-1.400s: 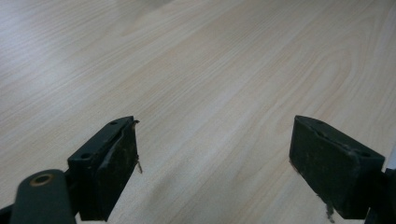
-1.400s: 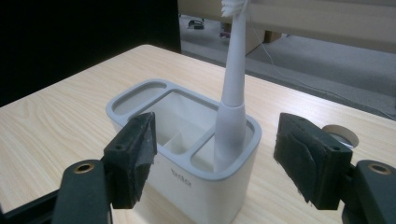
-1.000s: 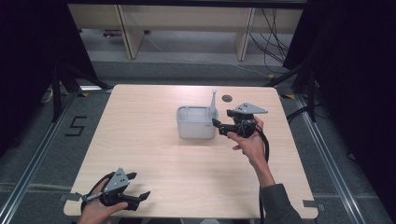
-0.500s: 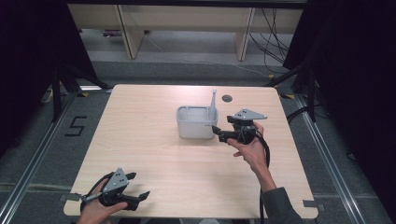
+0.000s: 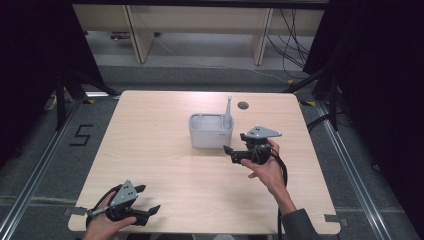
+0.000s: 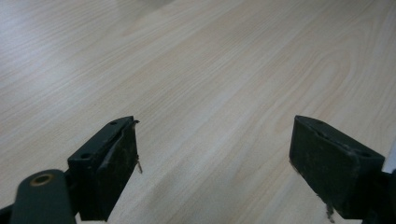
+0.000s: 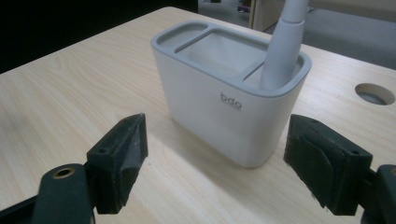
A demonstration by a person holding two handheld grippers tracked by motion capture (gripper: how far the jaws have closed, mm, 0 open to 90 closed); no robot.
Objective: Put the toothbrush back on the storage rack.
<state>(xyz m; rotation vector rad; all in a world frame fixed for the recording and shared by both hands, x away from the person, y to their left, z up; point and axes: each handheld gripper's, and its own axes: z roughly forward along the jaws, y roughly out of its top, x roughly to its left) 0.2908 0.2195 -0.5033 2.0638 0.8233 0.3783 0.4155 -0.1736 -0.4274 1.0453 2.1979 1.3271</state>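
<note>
While the right gripper (image 5: 231, 153) waits with jaws spread just beside the white compartmented holder (image 5: 210, 131) mid-desk (image 5: 150, 150), nearer the far edge, a grey handle (image 5: 228, 111) stands in its right compartment. Likely parked, the left gripper (image 5: 148, 200) rests released at the near-left corner.

The left gripper (image 6: 215, 163) hangs just above the pale wooden table (image 6: 224, 70). Its two black jaws stand wide apart. Nothing sits between them.
</note>
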